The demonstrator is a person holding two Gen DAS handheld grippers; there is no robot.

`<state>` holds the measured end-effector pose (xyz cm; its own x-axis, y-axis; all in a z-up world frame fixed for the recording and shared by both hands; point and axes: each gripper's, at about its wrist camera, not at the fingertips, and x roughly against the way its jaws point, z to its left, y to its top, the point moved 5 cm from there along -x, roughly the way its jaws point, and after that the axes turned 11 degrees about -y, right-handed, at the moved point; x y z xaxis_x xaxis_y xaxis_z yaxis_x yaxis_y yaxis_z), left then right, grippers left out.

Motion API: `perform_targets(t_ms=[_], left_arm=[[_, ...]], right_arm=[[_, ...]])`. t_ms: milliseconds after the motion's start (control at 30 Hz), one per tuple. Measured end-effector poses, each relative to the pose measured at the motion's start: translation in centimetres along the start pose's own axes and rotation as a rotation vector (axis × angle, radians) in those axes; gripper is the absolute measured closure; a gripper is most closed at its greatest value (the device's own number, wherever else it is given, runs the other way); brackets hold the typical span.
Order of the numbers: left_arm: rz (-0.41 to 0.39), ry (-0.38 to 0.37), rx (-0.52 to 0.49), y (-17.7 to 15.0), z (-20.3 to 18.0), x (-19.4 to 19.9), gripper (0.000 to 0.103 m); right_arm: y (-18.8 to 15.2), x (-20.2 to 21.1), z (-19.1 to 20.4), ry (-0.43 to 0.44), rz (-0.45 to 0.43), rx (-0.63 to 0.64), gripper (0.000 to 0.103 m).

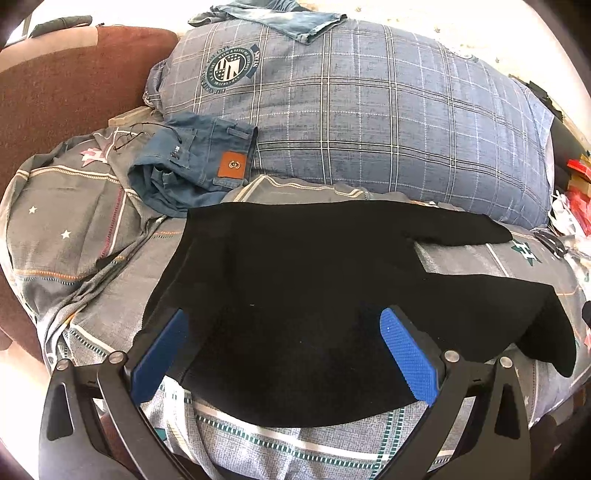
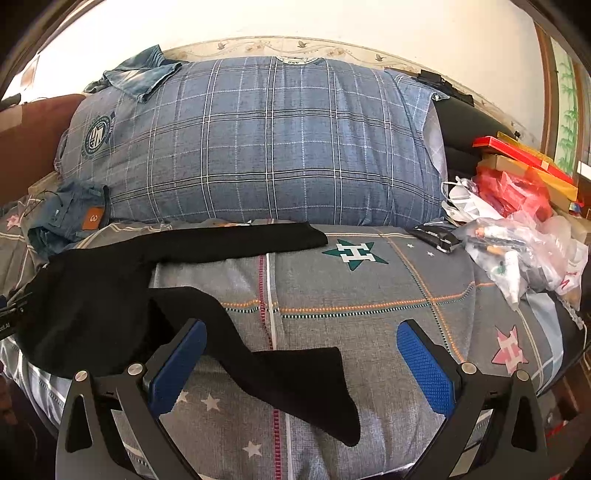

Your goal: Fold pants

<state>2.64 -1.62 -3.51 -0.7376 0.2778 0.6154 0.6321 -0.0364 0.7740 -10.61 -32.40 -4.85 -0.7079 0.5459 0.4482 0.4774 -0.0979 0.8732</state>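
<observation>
1. Black pants (image 1: 295, 280) lie flat on the grey patterned bedspread (image 2: 369, 288), legs apart.
2. Left gripper (image 1: 284, 354): wide open, empty, above the waist end.
3. Right gripper (image 2: 301, 365): wide open, empty, above the near leg.

— What's behind the bed?
— A pale wall (image 2: 295, 22) with a patterned border strip (image 2: 280, 46), brightly lit. A big blue plaid pillow (image 2: 251, 147) leans against it.
— And the sides?
— A brown cushion (image 1: 70, 81) on the left; on the right, red boxes (image 2: 524, 155), plastic bags (image 2: 524, 243) and a wood-framed window (image 2: 565, 107).
— The bedding?
— Grey star-print cover (image 2: 369, 295).
</observation>
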Motion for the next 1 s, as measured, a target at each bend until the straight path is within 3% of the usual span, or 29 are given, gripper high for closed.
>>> perform_targets(t_ms=[667, 767, 867, 1000], left_arm=[[0.047, -0.005, 0.012, 0.1, -0.1, -0.9, 0.0], [0.103, -0.011, 0.02, 0.3, 0.3, -1.2, 0.0], [0.205, -0.071, 0.065, 0.4, 1.4, -1.3, 0.0], [0.297, -0.199, 0.245, -0.3, 3.4, -1.3, 0.0]], right_arm=[[-0.2, -0.6, -0.2, 0.029, 0.039, -0.005, 0.0], [-0.2, -1.1, -1.0, 0.07, 0.079, -0.037, 0.0], [-0.2, -2.1, -3.1, 0.097, 0.157, -0.082, 0.0], [-1.4, -4.3, -5.9, 0.189, 0.329, -0.208, 0.0]])
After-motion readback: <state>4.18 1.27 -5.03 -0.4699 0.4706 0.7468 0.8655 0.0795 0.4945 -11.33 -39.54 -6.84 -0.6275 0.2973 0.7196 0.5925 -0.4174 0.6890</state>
